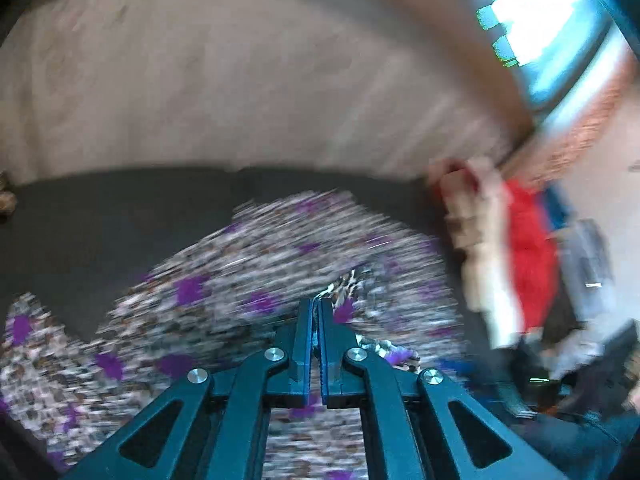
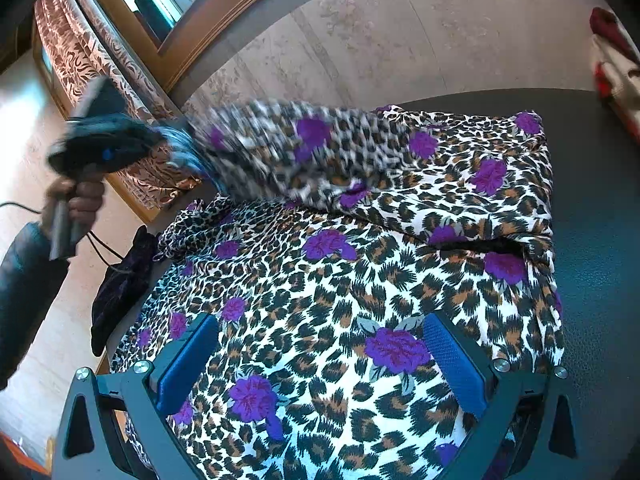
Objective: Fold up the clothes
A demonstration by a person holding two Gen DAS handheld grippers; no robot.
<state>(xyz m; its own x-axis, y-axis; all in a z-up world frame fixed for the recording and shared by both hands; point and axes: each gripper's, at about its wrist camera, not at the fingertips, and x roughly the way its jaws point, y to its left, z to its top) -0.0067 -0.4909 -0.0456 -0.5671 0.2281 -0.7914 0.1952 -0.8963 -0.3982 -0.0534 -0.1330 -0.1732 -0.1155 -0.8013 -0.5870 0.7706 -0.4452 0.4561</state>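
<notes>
Left wrist view: left gripper with jaws closed together, a fold of the leopard-print garment pinched at the tips; print with purple flowers, heavily blurred; dark table beneath, pale wall behind, window upper right, red and cream cloth at the right edge

Right wrist view: right gripper with jaws spread wide, blue pads on either side, nothing between them but the garment lying below; whether the fingertips touch the cloth cannot be told. Garment spread across the dark table, far edge doubled over in a thick fold near the right side; one corner lifted off the table at upper left, blurred, drawn up toward the other gripper, held in a person's hand with a dark sleeve below it. Dark bundle of cloth hanging off the table's left edge; patterned curtain and wooden window frame at upper left; red and cream cloth at far right
</notes>
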